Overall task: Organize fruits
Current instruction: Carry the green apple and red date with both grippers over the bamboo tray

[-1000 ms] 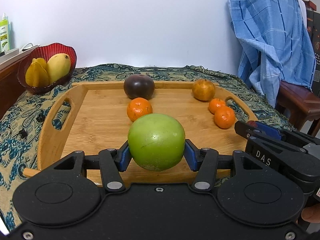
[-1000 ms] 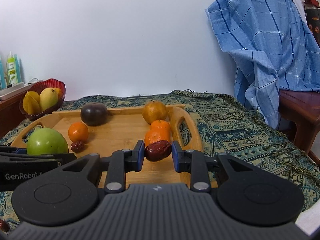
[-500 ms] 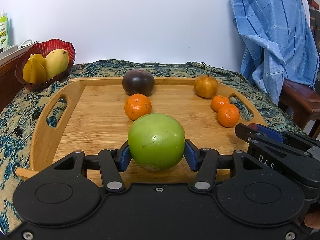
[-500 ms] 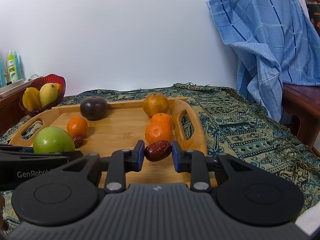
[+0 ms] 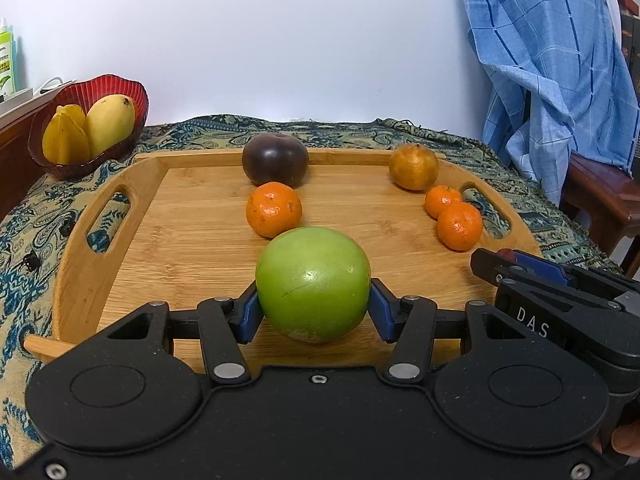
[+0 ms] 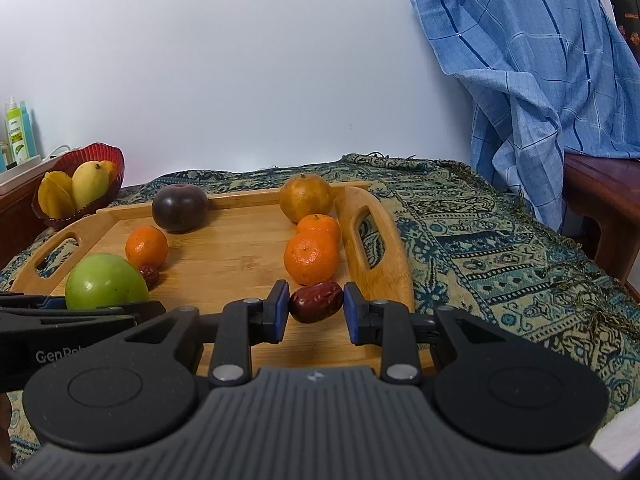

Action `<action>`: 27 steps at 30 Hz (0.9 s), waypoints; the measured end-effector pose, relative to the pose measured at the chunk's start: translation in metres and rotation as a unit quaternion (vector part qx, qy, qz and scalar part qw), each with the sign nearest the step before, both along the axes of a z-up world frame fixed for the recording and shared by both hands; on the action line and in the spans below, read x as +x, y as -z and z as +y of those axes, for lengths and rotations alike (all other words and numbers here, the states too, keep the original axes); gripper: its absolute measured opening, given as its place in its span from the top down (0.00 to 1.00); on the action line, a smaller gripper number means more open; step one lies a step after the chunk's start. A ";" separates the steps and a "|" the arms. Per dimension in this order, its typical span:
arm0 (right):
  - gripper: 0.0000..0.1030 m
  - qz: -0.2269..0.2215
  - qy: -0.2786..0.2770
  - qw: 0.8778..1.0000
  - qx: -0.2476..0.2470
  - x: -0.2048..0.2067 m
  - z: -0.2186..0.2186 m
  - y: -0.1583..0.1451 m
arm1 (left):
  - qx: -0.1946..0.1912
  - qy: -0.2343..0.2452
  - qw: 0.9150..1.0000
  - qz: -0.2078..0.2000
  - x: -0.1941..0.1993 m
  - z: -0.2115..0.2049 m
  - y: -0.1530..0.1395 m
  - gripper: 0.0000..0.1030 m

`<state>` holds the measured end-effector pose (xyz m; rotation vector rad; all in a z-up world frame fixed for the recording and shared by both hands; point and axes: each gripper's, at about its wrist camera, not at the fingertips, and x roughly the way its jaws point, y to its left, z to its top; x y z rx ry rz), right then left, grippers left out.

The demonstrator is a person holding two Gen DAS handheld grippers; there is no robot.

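Observation:
My left gripper (image 5: 313, 310) is shut on a green apple (image 5: 313, 283) low over the front of the wooden tray (image 5: 200, 240). My right gripper (image 6: 316, 312) holds a red date (image 6: 317, 301) at the tray's front right, its jaws just opening off it. On the tray lie a dark plum (image 5: 275, 164), a tangerine (image 5: 273, 209), a brownish orange (image 5: 413, 168) and two more tangerines (image 5: 459, 225). A second date (image 6: 150, 274) lies by the apple in the right wrist view.
A red bowl (image 5: 120, 88) with a mango and starfruit stands at the back left. A patterned cloth (image 6: 480, 240) covers the table. A blue towel (image 5: 552, 60) hangs over a chair at the right.
Both grippers moved forward and lower over the tray. The right jaws have loosened slightly around the date.

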<state>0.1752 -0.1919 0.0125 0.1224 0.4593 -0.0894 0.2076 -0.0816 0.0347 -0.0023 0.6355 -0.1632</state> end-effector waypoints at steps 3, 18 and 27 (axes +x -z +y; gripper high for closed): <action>0.66 0.002 0.001 1.000 0.001 0.001 0.000 0.000 | 0.000 0.000 1.000 0.000 0.001 0.000 0.000 0.50; 0.65 0.013 0.003 1.000 0.004 0.006 0.000 0.003 | 0.001 -0.001 1.000 0.004 0.003 -0.001 0.002 0.50; 0.65 0.022 0.003 1.000 0.006 0.010 -0.001 0.005 | 0.005 0.000 1.000 0.003 0.003 -0.001 0.003 0.50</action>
